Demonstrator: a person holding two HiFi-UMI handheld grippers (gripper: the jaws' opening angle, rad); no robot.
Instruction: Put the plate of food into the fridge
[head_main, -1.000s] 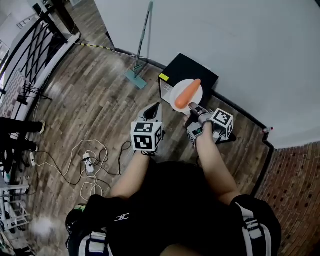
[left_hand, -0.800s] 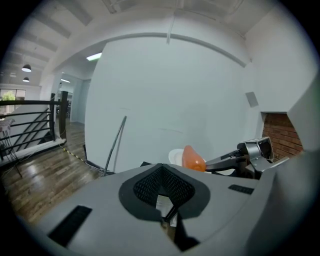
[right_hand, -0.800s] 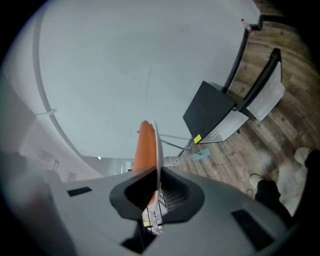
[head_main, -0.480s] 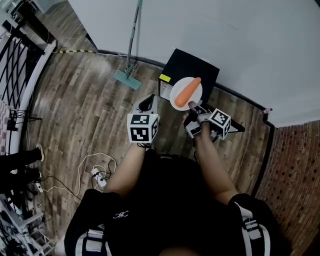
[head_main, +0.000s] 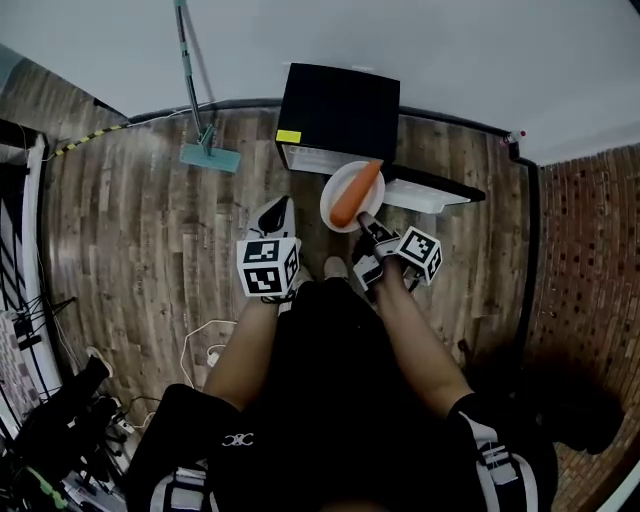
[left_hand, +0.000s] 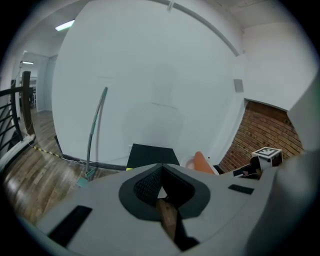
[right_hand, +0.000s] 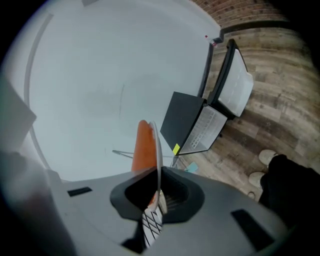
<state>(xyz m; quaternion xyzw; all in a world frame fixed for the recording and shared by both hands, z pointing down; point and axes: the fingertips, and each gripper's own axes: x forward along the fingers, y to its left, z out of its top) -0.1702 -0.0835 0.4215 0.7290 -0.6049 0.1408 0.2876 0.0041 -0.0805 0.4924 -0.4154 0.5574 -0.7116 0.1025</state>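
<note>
A white plate (head_main: 340, 190) with an orange carrot (head_main: 352, 195) on it hangs in front of the small black fridge (head_main: 337, 105). The fridge door (head_main: 432, 190) stands swung open to the right. My right gripper (head_main: 362, 218) is shut on the plate's near rim. In the right gripper view the plate (right_hand: 158, 145) shows edge-on between the jaws of the right gripper (right_hand: 157, 192), with the carrot (right_hand: 143, 147) to its left. My left gripper (head_main: 277, 208) hovers left of the plate, shut and holding nothing. The left gripper view shows the fridge (left_hand: 152, 155) and the carrot (left_hand: 202, 162) ahead.
A green-headed mop (head_main: 195, 110) leans on the white wall left of the fridge. The floor is wooden planks, and a brick wall (head_main: 585, 260) runs along the right. The person's shoes (right_hand: 265, 157) stand close to the open door's shelf (right_hand: 235, 87).
The view has swung round and closed in on the fridge. The plate, still in the right gripper, now sits lower, before the fridge's open front. The left gripper stays beside it.
</note>
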